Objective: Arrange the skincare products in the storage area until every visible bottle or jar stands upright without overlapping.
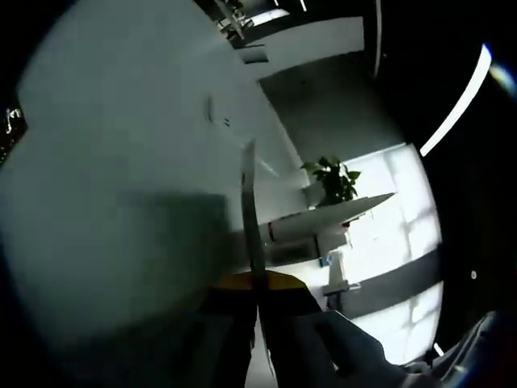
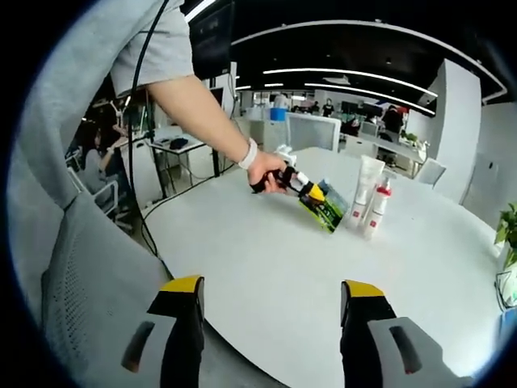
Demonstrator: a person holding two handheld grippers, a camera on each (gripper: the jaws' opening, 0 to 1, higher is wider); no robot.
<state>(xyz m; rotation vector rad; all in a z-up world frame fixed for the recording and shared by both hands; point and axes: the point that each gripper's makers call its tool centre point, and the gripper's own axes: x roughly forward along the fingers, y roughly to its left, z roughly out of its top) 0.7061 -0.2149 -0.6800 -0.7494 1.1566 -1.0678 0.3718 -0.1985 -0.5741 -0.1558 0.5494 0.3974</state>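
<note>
Across the white table, the left gripper at frame centre clamps a green packet beside two upright tubes, while the right gripper at bottom gapes wide, holding nothing.

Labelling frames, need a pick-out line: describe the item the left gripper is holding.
On the white table, follow the person's hand to the left gripper it holds. At its jaws, a green packet hangs tilted just above the tabletop, left of two upright items, a white tube and a white bottle. It alone is green, flat and leaning.
</note>
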